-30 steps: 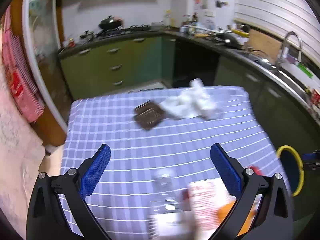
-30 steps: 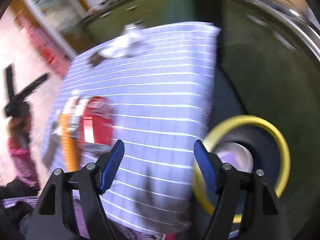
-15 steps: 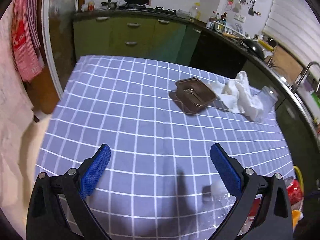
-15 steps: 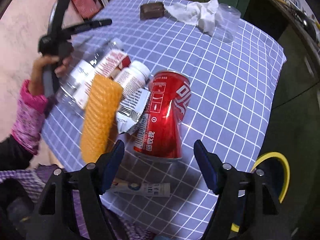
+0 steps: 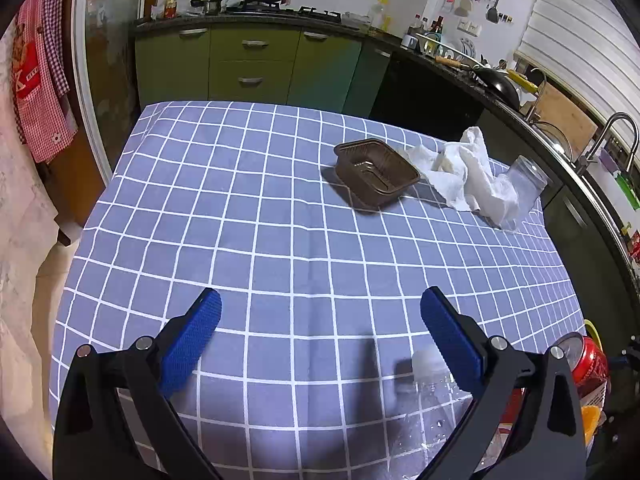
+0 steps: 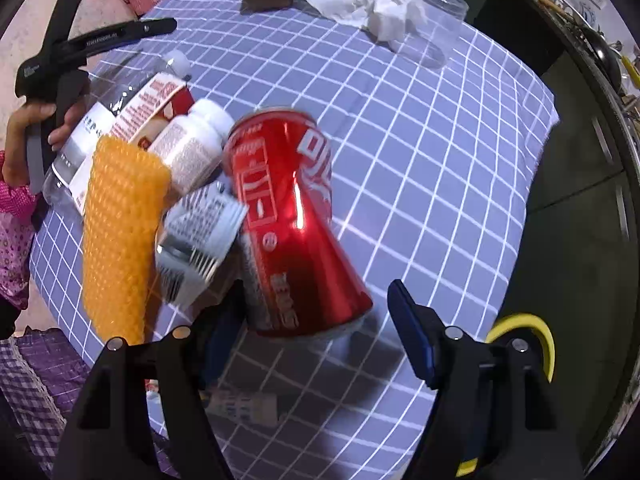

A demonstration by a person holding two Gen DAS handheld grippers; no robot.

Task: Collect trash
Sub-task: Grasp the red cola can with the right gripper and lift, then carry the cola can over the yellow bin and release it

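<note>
The red can [image 6: 294,216] lies on its side on the blue checked tablecloth [image 6: 420,168], near my edge of the table. Its long axis runs from far-left to near-right, rimmed top toward the far side, base toward me. My right claw [image 6: 316,332] hangs almost straight down over that base end, blue pads spread wide. The can's near end sits between them; the right pad stands clear of it, and the left pad is hidden behind the can, so I cannot tell whether it touches.

Left of the can lie a white pill bottle [image 6: 192,148], a crumpled printed wrapper [image 6: 200,236], an orange bubbled sheet [image 6: 120,232] and a clear plastic bottle [image 6: 120,108] with a red-and-white label.

My left claw [image 5: 320,332] is also spread, with bare cloth between its pads. Far across the table sit a brown plastic tray [image 5: 376,176], crumpled white paper [image 5: 468,168] and a clear cup [image 5: 524,184] on its side.

A yellow ring [image 6: 536,340] off the right table edge is mostly blocked by my right claw. A small tube [image 6: 244,404] lies in shadow under it, its print unreadable.
</note>
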